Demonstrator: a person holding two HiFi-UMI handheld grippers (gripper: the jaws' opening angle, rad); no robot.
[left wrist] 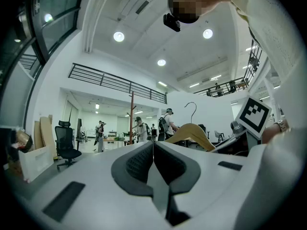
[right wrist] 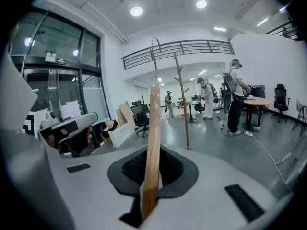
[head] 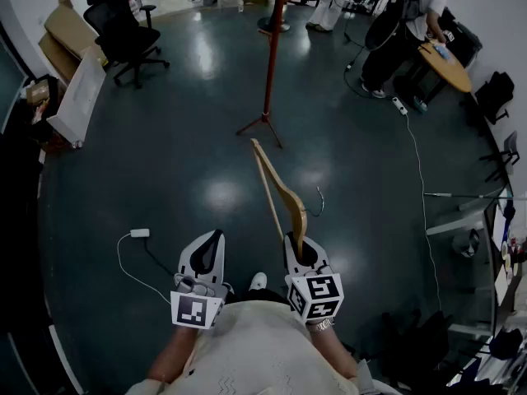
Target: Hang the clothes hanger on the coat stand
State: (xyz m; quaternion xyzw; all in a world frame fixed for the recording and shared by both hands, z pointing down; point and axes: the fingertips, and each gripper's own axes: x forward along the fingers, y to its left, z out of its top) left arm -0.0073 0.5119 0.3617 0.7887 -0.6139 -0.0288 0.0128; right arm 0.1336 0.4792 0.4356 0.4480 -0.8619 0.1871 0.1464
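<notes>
My right gripper (head: 298, 248) is shut on one arm of a wooden clothes hanger (head: 276, 188). The hanger reaches forward over the floor, and its metal hook (head: 318, 201) sticks out to the right. In the right gripper view the hanger (right wrist: 152, 128) rises straight up from between the jaws, hook (right wrist: 154, 56) on top. The coat stand (head: 272, 48), a red-brown pole on splayed feet, stands on the floor some way ahead; it also shows beyond the hanger (right wrist: 182, 104). My left gripper (head: 204, 255) is shut and empty, level with the right one. Its view shows the closed jaws (left wrist: 153, 146) and the hanger (left wrist: 192, 131) off to the right.
A black office chair (head: 123, 31) and leaning boards (head: 78, 97) stand at the far left. People (head: 403, 23) stand by a wooden table (head: 449, 64) at the far right. A white cable (head: 420, 179) and a charger with cord (head: 140, 233) lie on the dark floor.
</notes>
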